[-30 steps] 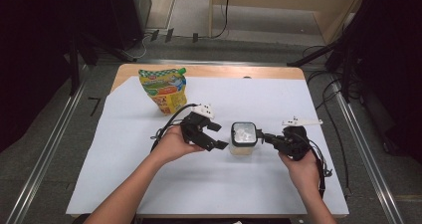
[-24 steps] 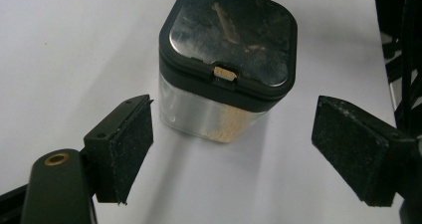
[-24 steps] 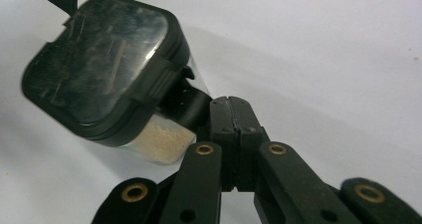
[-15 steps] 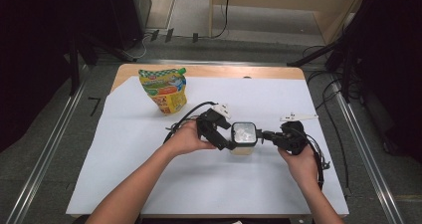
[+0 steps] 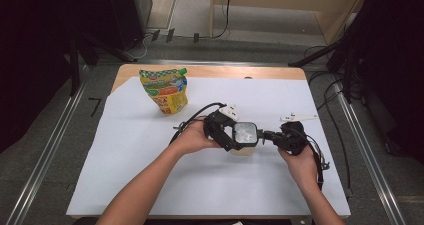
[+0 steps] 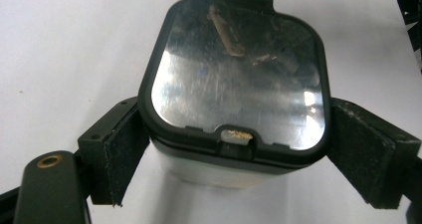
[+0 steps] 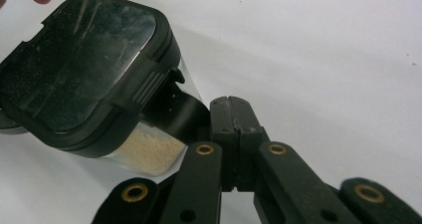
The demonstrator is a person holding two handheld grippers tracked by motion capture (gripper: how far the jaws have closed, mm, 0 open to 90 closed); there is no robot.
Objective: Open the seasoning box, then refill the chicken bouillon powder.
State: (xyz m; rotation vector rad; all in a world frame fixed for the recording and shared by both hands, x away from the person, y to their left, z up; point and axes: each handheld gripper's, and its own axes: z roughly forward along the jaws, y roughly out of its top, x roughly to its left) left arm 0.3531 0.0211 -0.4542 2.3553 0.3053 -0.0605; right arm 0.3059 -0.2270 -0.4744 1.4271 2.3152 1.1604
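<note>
Now your left gripper [image 6: 234, 159] has its jaws spread either side of the container [image 5: 244, 140], pads [image 6: 117, 154] apparently just touching its walls. Your right gripper [image 7: 230, 109] is clamped tight on what looks like a black tab beside the container's lid [image 7: 74, 69], powder visible inside.

a: what is it?
b: a small clear container [image 5: 245, 141] with a black-rimmed, glossy square lid [image 6: 239, 79], shut.
a: inside?
b: pale beige powder [image 7: 149, 152] low down.
a: where?
b: upright on the white-covered bench [image 5: 150, 175], near the middle.
</note>
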